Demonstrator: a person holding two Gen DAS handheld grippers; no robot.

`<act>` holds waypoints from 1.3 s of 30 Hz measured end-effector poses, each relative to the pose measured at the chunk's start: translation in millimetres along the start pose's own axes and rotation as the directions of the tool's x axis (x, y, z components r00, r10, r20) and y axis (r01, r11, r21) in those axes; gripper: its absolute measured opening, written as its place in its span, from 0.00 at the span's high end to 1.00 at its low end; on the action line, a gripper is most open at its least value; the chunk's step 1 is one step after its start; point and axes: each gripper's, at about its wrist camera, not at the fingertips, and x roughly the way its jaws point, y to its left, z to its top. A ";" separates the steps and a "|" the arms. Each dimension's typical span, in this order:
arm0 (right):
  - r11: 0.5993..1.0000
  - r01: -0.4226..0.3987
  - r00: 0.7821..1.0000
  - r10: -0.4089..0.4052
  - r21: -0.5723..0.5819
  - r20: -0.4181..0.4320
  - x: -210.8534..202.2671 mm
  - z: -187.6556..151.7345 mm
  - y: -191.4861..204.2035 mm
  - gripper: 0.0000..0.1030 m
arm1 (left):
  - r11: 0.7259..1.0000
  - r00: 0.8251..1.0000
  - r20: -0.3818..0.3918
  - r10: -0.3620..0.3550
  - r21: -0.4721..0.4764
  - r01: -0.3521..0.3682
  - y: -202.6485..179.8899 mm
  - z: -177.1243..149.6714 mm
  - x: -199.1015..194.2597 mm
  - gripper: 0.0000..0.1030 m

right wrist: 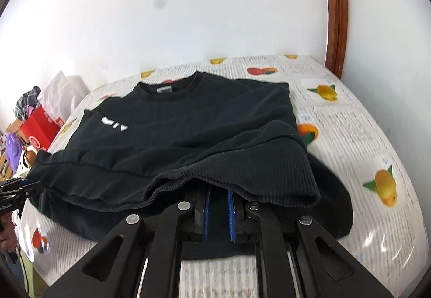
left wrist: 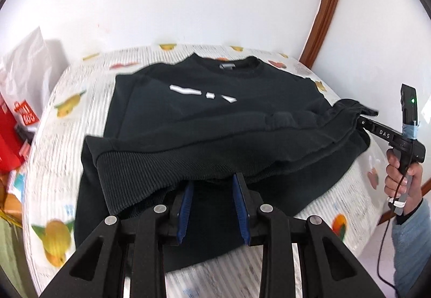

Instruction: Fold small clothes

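Over the fruit-print covered table (right wrist: 350, 120), left tool (left wrist: 212, 190) and right tool (right wrist: 218, 203) each pinch the ribbed hem of the black cotton sweatshirt (left wrist: 215, 115), lifting it level, presumably to fold it toward the collar.

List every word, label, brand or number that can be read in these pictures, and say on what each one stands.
"DAS": white letters on the black body of the right gripper, seen from the left wrist.
White print on the chest of the black sweatshirt: blurred, not readable.
Grey neck tag inside the collar: too small to read.
White marking on the red box beside the table: blurred, not readable.
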 end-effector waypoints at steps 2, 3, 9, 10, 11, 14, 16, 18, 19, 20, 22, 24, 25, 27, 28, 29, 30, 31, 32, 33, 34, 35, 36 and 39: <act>1.000 0.008 1.000 -0.008 0.017 -0.008 10.6 9.4 -6.7 0.90 | 1.000 1.000 0.005 0.017 -0.008 -0.017 3.2 10.3 7.9 0.73; 1.000 0.008 1.000 -0.007 0.027 -0.013 14.9 13.3 -10.1 0.90 | 1.000 1.000 0.003 0.017 -0.018 -0.017 5.9 15.2 11.9 0.73; 0.999 0.034 0.999 -0.034 0.036 -0.020 43.3 41.1 -23.8 0.89 | 0.998 1.000 0.018 0.014 -0.062 -0.013 24.0 48.9 35.9 0.73; 0.998 0.048 0.998 -0.047 0.035 -0.029 50.0 45.2 -26.1 0.89 | 0.998 1.000 0.018 0.021 -0.064 -0.020 26.3 54.5 41.0 0.73; 0.997 0.061 0.997 -0.060 0.035 -0.041 56.5 48.3 -28.4 0.89 | 0.997 0.999 0.019 0.029 -0.066 -0.028 28.5 59.6 45.9 0.73; 0.995 0.091 0.993 -0.088 0.042 -0.080 76.9 56.1 -36.9 0.89 | 0.996 0.999 0.023 0.038 -0.080 -0.036 34.1 74.9 58.5 0.73; 0.994 0.098 0.990 -0.093 0.045 -0.104 86.5 60.4 -41.0 0.88 | 0.995 0.998 0.032 0.051 -0.087 -0.048 36.8 84.3 63.3 0.72; 0.995 0.090 0.991 -0.085 0.043 -0.108 90.1 64.0 -42.9 0.83 | 0.994 0.997 0.044 0.062 -0.096 -0.057 38.8 92.8 63.5 0.72; 0.996 0.084 0.991 -0.080 0.037 -0.105 91.1 66.3 -43.2 0.76 | 0.994 0.997 0.048 0.061 -0.097 -0.056 39.9 95.1 62.4 0.71; 0.996 0.081 0.992 -0.078 0.030 -0.101 91.8 68.7 -43.1 0.65 | 0.994 0.996 0.058 0.062 -0.092 -0.056 41.3 96.9 60.0 0.69; 0.998 0.070 0.994 -0.069 0.009 -0.090 93.4 74.7 -41.7 0.51 | 0.994 0.994 0.078 0.074 -0.084 -0.067 44.5 97.2 54.9 0.63; 0.998 0.055 0.994 -0.056 -0.010 -0.096 97.9 80.3 -40.8 0.50 | 0.993 0.992 0.089 0.089 -0.087 -0.081 51.7 95.1 49.9 0.57; 0.999 0.049 0.993 -0.050 -0.013 -0.108 102.8 83.4 -41.4 0.49 | 0.992 0.991 0.091 0.093 -0.090 -0.085 56.4 92.6 47.0 0.57; 1.000 0.026 0.989 -0.028 -0.016 -0.142 113.3 87.1 -41.5 0.49 | 0.991 0.991 0.088 0.104 -0.097 -0.095 68.2 87.5 43.8 0.55; 1.000 0.013 0.987 -0.016 -0.018 -0.162 119.7 88.6 -41.3 0.49 | 0.990 0.990 0.082 0.111 -0.098 -0.103 73.1 85.8 43.7 0.55; 1.000 0.002 0.984 -0.005 -0.020 -0.177 125.2 90.3 -40.3 0.49 | 0.988 0.990 0.065 0.125 -0.099 -0.118 80.1 83.3 45.9 0.54; 1.000 -0.008 0.983 0.004 -0.023 -0.186 129.3 91.5 -38.8 0.49 | 0.987 0.990 0.049 0.131 -0.102 -0.125 84.7 81.9 48.0 0.54; 1.000 -0.017 0.980 0.012 -0.025 -0.199 134.3 92.9 -37.4 0.49 | 0.986 0.991 0.021 0.129 -0.106 -0.126 91.1 80.3 52.7 0.54; 0.999 -0.021 0.977 0.014 -0.028 -0.211 138.7 93.7 -36.2 0.49 | 0.985 0.992 0.004 0.126 -0.117 -0.125 96.5 78.5 56.7 0.54; 0.999 -0.019 0.974 0.011 -0.032 -0.228 144.2 94.3 -34.3 0.49 | 0.984 0.993 -0.008 0.120 -0.132 -0.120 102.1 77.4 60.8 0.54; 0.999 -0.014 0.970 0.005 -0.037 -0.241 149.5 94.5 -32.1 0.49 | 0.984 0.993 -0.018 0.112 -0.137 -0.114 105.1 76.3 64.5 0.54; 0.999 -0.011 0.969 0.000 -0.043 -0.249 153.4 94.3 -30.7 0.52 | 0.983 0.994 -0.034 0.108 -0.143 -0.111 108.4 75.9 69.7 0.54; 0.999 -0.009 0.967 -0.004 -0.049 -0.254 156.7 93.9 -28.9 0.55 | 0.982 0.993 -0.047 0.107 -0.151 -0.113 111.1 75.7 74.7 0.54; 0.997 -0.009 0.970 -0.009 -0.072 -0.241 158.4 93.9 -23.8 0.73 | 0.982 0.994 -0.067 0.084 -0.164 -0.094 111.3 76.2 84.3 0.87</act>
